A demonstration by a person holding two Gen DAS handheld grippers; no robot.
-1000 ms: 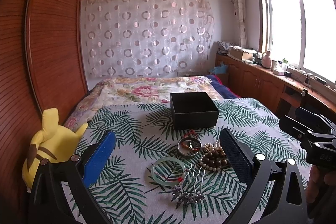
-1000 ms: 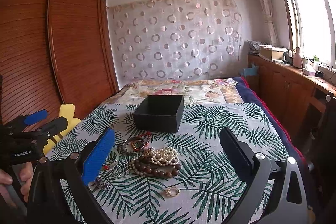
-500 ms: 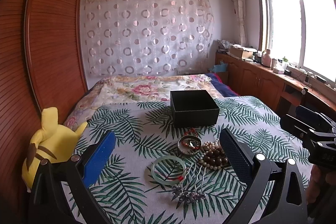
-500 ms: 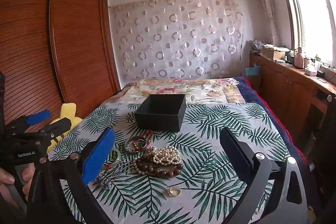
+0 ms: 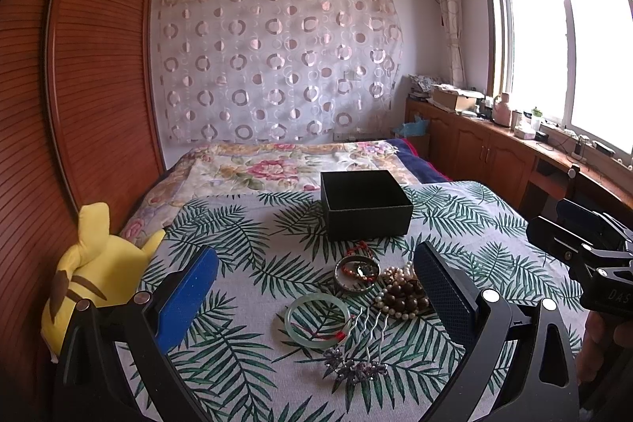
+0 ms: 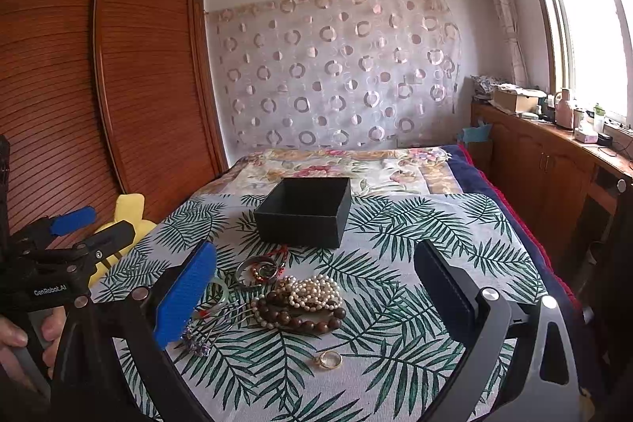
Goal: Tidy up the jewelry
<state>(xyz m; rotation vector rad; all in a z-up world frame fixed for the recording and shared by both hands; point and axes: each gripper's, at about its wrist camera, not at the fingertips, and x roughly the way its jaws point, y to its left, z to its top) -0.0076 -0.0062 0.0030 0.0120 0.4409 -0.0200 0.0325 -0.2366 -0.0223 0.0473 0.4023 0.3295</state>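
A black box (image 5: 366, 202) stands open on a palm-leaf cloth (image 5: 237, 263), and by the look of it nothing has gone in yet, though its floor is too dark to be sure. All the jewelry seen lies in a loose cluster just at the box's 6 o'clock: a metal bangle (image 5: 356, 273) with a red cord nearest the box, a pearl strand (image 6: 314, 293) heaped on dark wooden beads (image 6: 300, 317), a jade bangle (image 5: 318, 319) at the cluster's 7 o'clock, a purple-flowered hair comb (image 5: 362, 351) closest to the cameras, and a gold ring (image 6: 329, 359) lying apart at 5 o'clock. The left gripper (image 5: 316, 297) and right gripper (image 6: 316, 293) both hover above the pile, jaws spread wide and empty. The sorting appears still entirely ahead: every visible piece remains to be lifted into the box. A yellow plush toy (image 5: 95, 271) sits at the cloth's 9 o'clock edge.
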